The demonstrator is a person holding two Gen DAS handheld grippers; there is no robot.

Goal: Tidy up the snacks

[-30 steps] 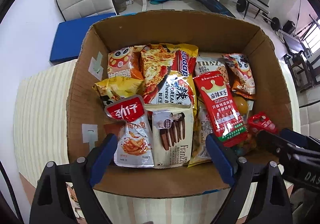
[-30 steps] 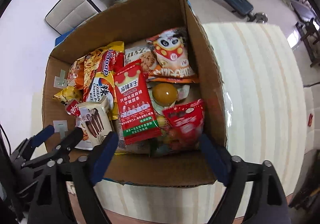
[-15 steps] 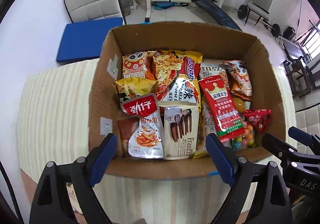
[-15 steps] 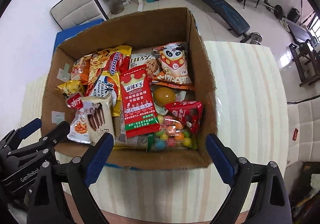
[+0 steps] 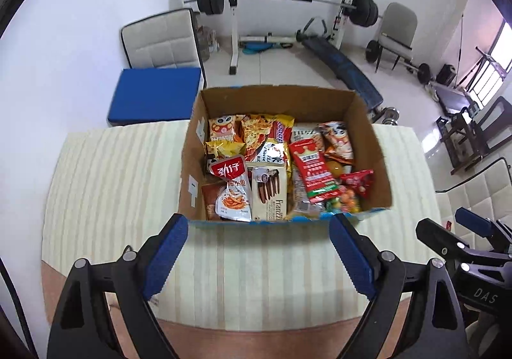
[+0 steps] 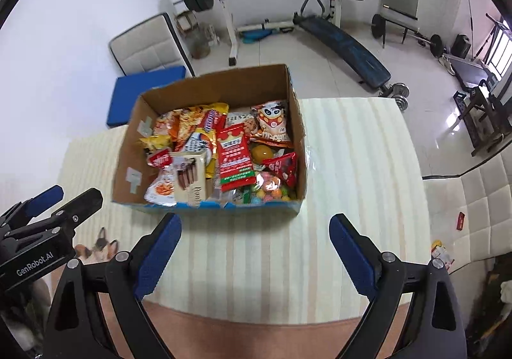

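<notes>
A cardboard box [image 5: 281,96] stands on a cream striped table [image 5: 112,186] and is packed with snack packets. Among them are a long red packet [image 5: 315,170], a Franzzi wafer box [image 5: 268,192] and a white-and-red fish snack pouch [image 5: 232,195]. The box also shows in the right wrist view [image 6: 224,83]. My left gripper [image 5: 259,251] is open and empty, held back above the table in front of the box. My right gripper [image 6: 256,247] is open and empty, also in front of the box, to the right of the left one.
Behind the table are a blue mat [image 5: 156,93], a padded chair [image 5: 160,42], a barbell rack [image 5: 281,0] and a weight bench [image 6: 345,45]. A white padded seat [image 6: 473,215] stands to the right. The table's near edge [image 6: 256,317] is just under my grippers.
Both grippers have pulled back and up from just over the box to in front of it. The box looks smaller and further off. Both stay open and empty.
</notes>
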